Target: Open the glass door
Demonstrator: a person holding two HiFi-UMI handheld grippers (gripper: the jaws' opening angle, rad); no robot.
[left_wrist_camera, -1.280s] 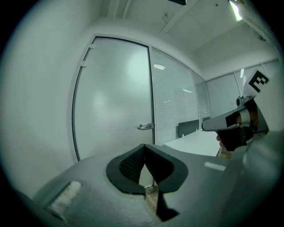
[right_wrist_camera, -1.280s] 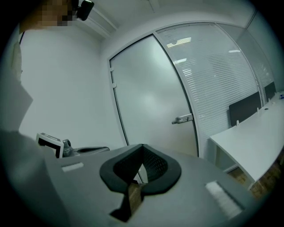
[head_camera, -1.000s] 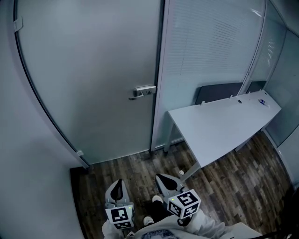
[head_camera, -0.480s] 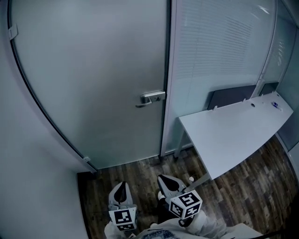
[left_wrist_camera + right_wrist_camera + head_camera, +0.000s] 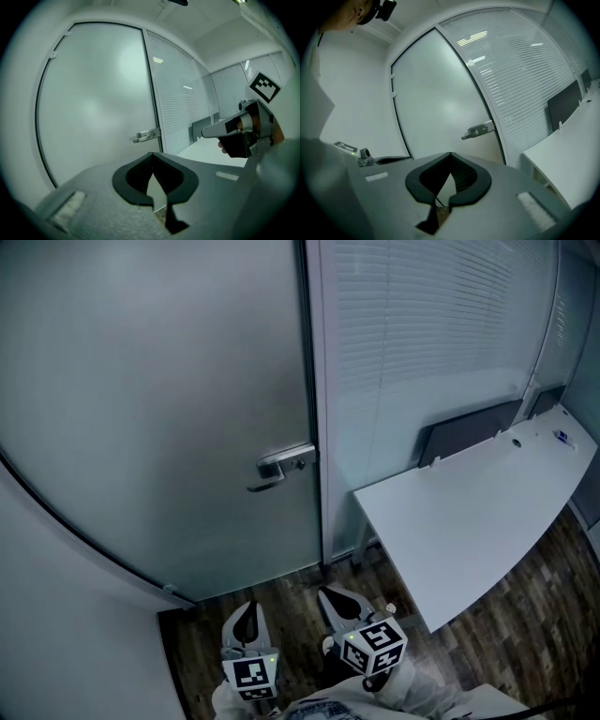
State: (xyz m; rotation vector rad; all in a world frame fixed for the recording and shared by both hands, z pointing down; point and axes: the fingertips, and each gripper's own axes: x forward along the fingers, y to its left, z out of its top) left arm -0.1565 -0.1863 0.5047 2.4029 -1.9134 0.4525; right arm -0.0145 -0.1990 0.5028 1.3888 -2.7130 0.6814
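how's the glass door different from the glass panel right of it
The door is plain frosted glass; the panel shows horizontal blind slats. The door carries a metal lever handle; the panel has none. Both are tall, pale and set side by side.

1. I can read no words, numbers or brand names from here.
2. The white marker cube [image 5: 251, 677] on the left gripper [image 5: 246, 617] and the matching cube [image 5: 375, 649] on the right gripper [image 5: 339, 602] carry only black square code patterns (no letters).
3. A small blue item [image 5: 561, 437] on the white desk [image 5: 469, 521] is too tiny to read.
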